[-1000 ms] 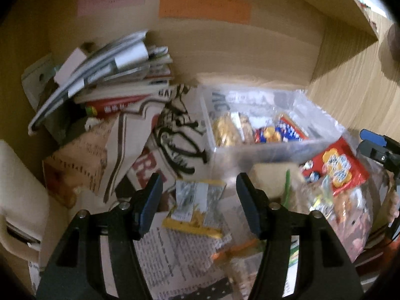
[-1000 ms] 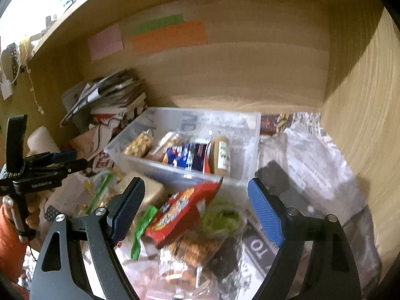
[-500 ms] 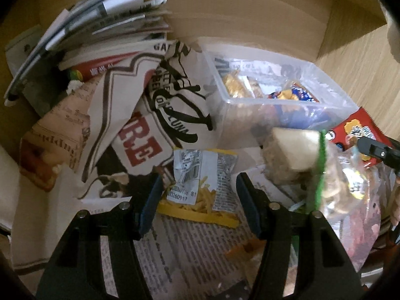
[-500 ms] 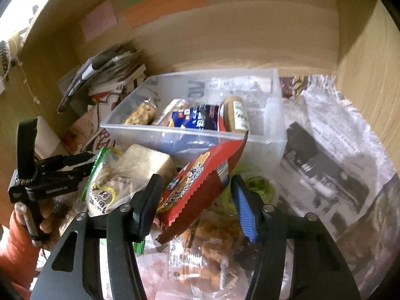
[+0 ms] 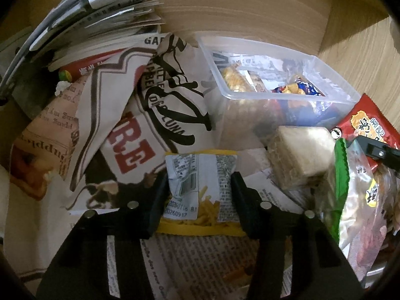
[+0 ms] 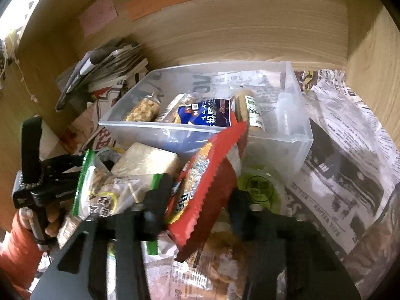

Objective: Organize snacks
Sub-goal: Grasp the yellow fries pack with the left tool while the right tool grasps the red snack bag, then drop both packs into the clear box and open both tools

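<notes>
My left gripper (image 5: 198,195) has closed its fingers against both sides of a yellow-edged snack packet (image 5: 200,190) lying on newspaper. My right gripper (image 6: 197,200) is shut on a red snack packet (image 6: 205,187), which tilts up toward the clear plastic box (image 6: 295,137). The box holds several snacks, among them a blue packet (image 6: 205,115). The box also shows in the left wrist view (image 5: 282,97), behind the yellow packet. A beige wrapped block (image 5: 300,152) and a green-edged bag (image 6: 100,195) lie between the two grippers.
A stack of papers and magazines (image 5: 95,20) leans at the back left. Printed newspaper (image 6: 350,162) covers the shelf floor. Wooden walls (image 6: 250,25) close the back and right side. A green round packet (image 6: 260,187) lies in front of the box.
My left gripper has dropped forward and closed on the yellow-edged packet. My right gripper has closed on the red packet and moved nearer the box.
</notes>
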`<action>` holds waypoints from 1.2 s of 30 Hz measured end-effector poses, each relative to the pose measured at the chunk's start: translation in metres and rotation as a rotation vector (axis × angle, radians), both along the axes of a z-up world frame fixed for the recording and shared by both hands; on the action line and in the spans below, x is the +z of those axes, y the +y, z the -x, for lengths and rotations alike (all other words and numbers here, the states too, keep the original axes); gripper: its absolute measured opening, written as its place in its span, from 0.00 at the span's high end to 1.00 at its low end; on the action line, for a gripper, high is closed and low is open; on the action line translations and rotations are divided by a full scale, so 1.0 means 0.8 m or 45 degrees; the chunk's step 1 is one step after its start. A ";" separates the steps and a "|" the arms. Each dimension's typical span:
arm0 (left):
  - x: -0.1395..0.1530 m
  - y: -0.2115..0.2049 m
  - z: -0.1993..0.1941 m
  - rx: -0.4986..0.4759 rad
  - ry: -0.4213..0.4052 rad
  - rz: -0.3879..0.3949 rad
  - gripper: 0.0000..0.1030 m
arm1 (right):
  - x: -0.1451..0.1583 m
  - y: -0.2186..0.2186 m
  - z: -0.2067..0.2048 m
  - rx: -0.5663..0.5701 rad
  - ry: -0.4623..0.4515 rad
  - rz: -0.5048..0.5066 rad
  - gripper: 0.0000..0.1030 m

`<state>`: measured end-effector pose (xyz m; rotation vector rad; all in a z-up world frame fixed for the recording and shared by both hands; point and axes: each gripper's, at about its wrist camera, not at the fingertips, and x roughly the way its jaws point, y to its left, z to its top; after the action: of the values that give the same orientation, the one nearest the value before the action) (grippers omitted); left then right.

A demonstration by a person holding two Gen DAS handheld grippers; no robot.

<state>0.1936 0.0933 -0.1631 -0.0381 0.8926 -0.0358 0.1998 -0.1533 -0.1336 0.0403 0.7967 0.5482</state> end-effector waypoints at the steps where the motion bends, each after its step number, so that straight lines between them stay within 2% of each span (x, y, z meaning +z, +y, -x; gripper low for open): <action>1: 0.001 -0.001 0.001 0.000 -0.010 -0.005 0.52 | 0.000 -0.002 0.000 -0.004 -0.003 -0.008 0.72; 5: 0.005 -0.006 0.013 0.003 -0.058 -0.053 0.53 | 0.005 -0.007 0.005 -0.007 -0.032 -0.020 0.75; 15: 0.037 0.002 0.038 0.046 -0.132 -0.020 0.56 | 0.037 -0.022 0.018 -0.025 -0.135 -0.056 0.80; 22: 0.076 -0.003 0.060 0.047 -0.228 -0.018 0.56 | 0.058 -0.032 0.031 -0.034 -0.212 -0.079 0.81; 28: 0.109 -0.014 0.056 0.024 -0.302 -0.024 0.56 | 0.083 -0.040 0.032 -0.042 -0.286 -0.116 0.81; 36: 0.135 -0.035 0.037 -0.013 -0.362 -0.014 0.56 | 0.106 -0.045 0.017 -0.059 -0.359 -0.138 0.81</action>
<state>0.1636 0.0656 -0.0551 -0.0173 0.6085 -0.0443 0.1863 -0.1889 -0.0492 0.0791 0.4899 0.5384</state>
